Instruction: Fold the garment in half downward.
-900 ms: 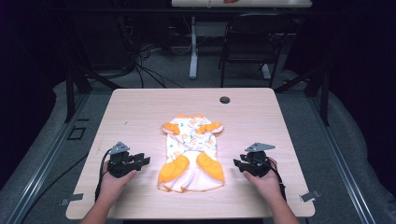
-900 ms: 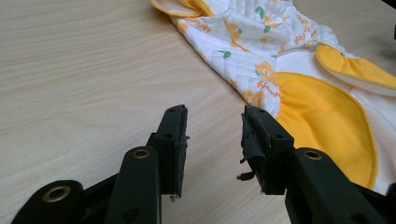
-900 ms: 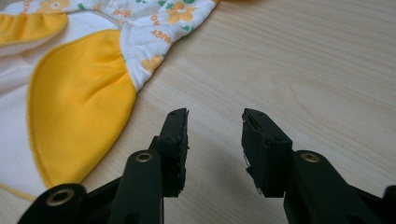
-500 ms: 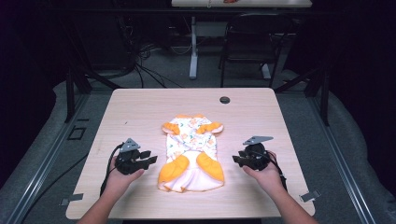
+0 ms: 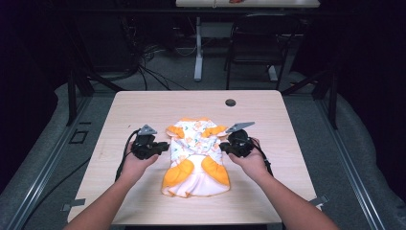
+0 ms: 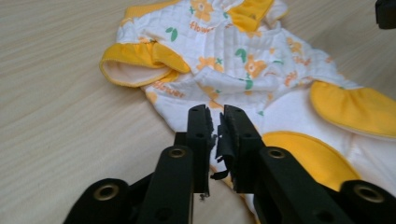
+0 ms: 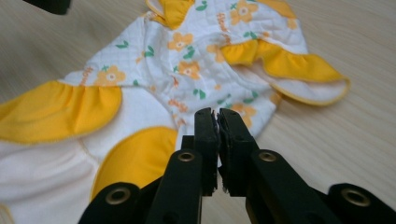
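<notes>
A small white dress (image 5: 194, 153) with orange flowers and yellow ruffles lies flat in the middle of the wooden table (image 5: 143, 108). My left gripper (image 5: 164, 146) rests at the dress's left edge by the waist, jaws shut with nothing between them. In the left gripper view its tips (image 6: 215, 114) hover just over the white cloth (image 6: 219, 60) below the yellow sleeve. My right gripper (image 5: 221, 148) stands at the dress's right edge, also shut and empty. Its tips (image 7: 217, 114) sit above the printed fabric (image 7: 187, 65) near the other sleeve.
A round black grommet (image 5: 230, 102) sits in the table top near the far edge. Behind the table stand a chair (image 5: 251, 52), a desk leg (image 5: 197, 48) and floor cables. Bare wood lies left and right of the dress.
Both hands have slid away from the near edge and inward, from beside the skirt to the dress's waist on either side. The dress has not moved.
</notes>
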Available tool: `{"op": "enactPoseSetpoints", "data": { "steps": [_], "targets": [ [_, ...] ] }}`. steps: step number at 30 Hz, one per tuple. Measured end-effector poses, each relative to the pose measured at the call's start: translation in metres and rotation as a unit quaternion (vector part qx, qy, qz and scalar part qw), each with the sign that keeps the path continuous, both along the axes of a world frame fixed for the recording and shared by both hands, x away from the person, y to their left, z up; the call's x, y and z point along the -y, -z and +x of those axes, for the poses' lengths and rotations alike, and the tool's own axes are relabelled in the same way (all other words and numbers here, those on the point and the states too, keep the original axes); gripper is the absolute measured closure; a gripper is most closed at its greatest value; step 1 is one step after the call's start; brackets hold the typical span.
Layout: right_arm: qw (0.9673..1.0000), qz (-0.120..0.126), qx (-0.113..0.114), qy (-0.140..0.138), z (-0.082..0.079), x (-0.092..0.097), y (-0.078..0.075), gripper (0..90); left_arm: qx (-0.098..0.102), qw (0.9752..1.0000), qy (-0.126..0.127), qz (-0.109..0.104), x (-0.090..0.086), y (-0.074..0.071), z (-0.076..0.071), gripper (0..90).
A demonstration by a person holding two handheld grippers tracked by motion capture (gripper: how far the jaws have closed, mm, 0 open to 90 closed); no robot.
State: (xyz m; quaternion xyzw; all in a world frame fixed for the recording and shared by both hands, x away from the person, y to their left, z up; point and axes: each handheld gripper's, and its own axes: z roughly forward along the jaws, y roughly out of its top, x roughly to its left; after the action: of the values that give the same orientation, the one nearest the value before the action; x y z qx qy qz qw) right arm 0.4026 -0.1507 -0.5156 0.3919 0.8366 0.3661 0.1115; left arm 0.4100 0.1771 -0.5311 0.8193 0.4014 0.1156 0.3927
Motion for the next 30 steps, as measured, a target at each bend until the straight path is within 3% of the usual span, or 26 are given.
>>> {"op": "enactPoseSetpoints", "data": {
  "steps": [1,6,7,10,11,14,18,19,23,30],
  "targets": [
    [1.0,0.003,0.0,-0.001,0.009,-0.008,0.003,89.5,-0.006,1.0,0.001,-0.005,0.005,0.005,0.008,88.0],
    [1.0,0.0,-0.002,0.002,0.024,-0.019,0.015,89.8,-0.012,0.9999,0.002,-0.006,0.017,0.017,0.021,89.8],
    [0.9999,-0.014,0.003,0.005,0.03,-0.023,0.022,89.8,-0.012,0.9999,0.007,-0.004,0.022,0.022,0.025,89.9],
    [0.9997,-0.025,0.004,0.004,0.033,-0.025,0.028,89.8,-0.019,0.9998,0.004,0.006,0.027,0.028,0.027,90.0],
    [0.9993,-0.036,0.001,0.005,0.035,-0.027,0.034,89.9,-0.024,0.9995,0.007,0.018,0.03,0.032,0.028,90.0],
    [0.9986,-0.052,-0.005,-0.003,0.035,-0.028,0.041,89.9,-0.033,0.9991,0.012,0.025,0.032,0.038,0.028,90.0],
    [0.9985,-0.053,-0.011,-0.001,0.034,-0.03,0.048,89.8,-0.037,0.9986,0.015,0.034,0.034,0.043,0.025,90.0],
    [0.9973,-0.071,-0.017,-0.012,0.033,-0.03,0.052,89.9,-0.035,0.9989,0.014,0.028,0.033,0.044,0.023,90.0],
    [0.9983,-0.054,-0.016,-0.014,0.026,-0.029,0.054,89.9,-0.033,0.9989,0.02,0.027,0.03,0.044,0.017,90.0],
    [0.9979,-0.054,-0.017,-0.033,0.013,-0.029,0.054,89.6,-0.034,0.9986,0.032,0.024,0.025,0.045,0.004,90.0]
  ]
}}
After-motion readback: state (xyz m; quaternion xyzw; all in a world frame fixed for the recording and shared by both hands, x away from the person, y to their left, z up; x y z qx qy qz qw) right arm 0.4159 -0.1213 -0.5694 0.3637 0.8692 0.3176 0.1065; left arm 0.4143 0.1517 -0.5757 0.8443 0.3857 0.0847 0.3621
